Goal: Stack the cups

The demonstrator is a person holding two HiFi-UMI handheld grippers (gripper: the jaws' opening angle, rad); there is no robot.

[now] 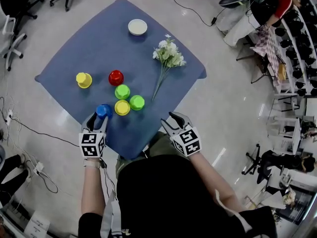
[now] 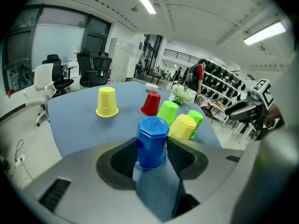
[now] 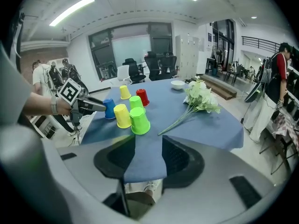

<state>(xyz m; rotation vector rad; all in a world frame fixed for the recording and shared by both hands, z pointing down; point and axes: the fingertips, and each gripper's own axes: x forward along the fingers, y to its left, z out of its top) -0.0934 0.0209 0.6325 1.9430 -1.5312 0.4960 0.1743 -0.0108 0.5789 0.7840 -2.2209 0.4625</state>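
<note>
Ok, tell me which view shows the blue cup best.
The left gripper view: the blue cup stands large at centre, close up. The head view shows it small, from above; the right gripper view, small and distant.

A: How do the things lie on the cloth (image 1: 99, 43)?
B: The bowl (image 1: 137, 27) is at the far edge; the flowers (image 1: 168, 53) lie to its right, a little nearer. Four cups (image 1: 122, 91) stand close together in the middle — a lone cup (image 1: 83, 79) is apart, to their left.
A: And the nearest cup (image 1: 103, 110)?
B: Just left of the group, toward the front edge — between the jaws of the left gripper (image 1: 101, 118).
</note>
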